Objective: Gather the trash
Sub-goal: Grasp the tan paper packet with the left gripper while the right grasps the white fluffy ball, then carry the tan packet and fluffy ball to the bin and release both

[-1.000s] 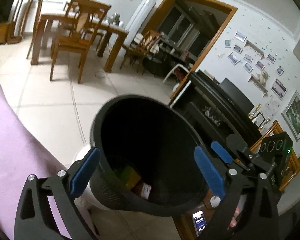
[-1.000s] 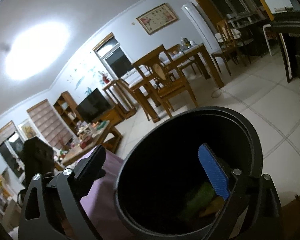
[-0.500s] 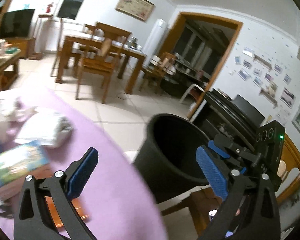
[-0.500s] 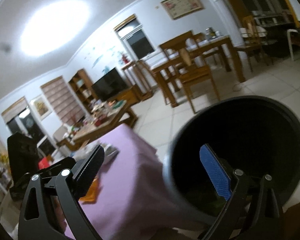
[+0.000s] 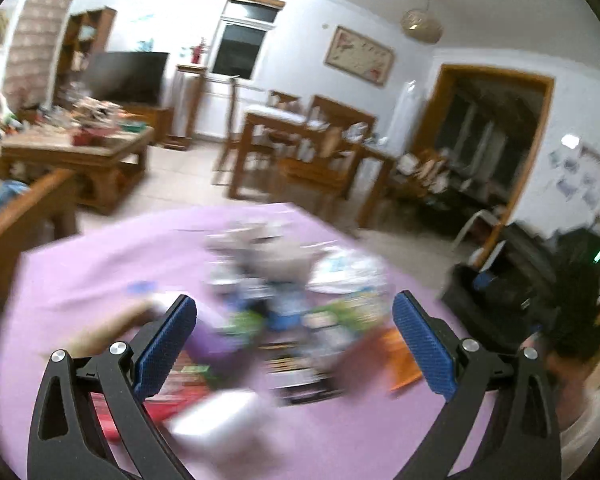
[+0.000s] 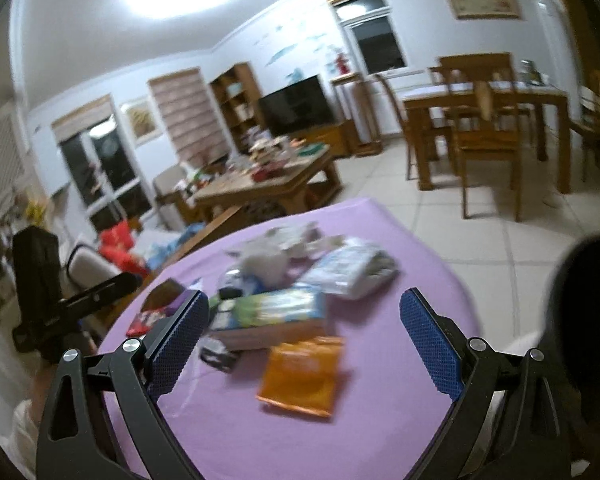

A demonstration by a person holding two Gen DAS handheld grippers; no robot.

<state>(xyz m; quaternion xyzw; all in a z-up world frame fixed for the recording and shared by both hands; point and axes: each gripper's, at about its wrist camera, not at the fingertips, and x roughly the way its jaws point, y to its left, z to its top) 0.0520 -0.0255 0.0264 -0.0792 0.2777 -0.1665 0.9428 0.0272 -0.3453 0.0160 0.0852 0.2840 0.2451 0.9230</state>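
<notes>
A heap of trash lies on the purple-covered table (image 6: 380, 432): an orange packet (image 6: 300, 374), a green and blue carton (image 6: 276, 310), a white plastic wrapper (image 6: 352, 268), crumpled tissue (image 6: 272, 258) and a red wrapper (image 6: 150, 316). The black bin (image 6: 588, 320) stands off the table's right edge. My right gripper (image 6: 304, 344) is open above the orange packet, holding nothing. In the left wrist view the trash pile (image 5: 284, 312) is blurred; my left gripper (image 5: 296, 344) is open over it, empty. The right gripper's body (image 5: 572, 292) shows at the far right.
A cluttered wooden coffee table (image 6: 268, 184) stands beyond the purple table, with a dining table and chairs (image 6: 484, 120) further right. A television (image 6: 296, 104) and shelves line the back wall. A wooden bench edge (image 5: 28, 208) lies left. Tiled floor (image 6: 480, 232) surrounds the table.
Both grippers have swung left, away from the black bin's mouth, and now face the table and its trash pile. Both stay open and empty.
</notes>
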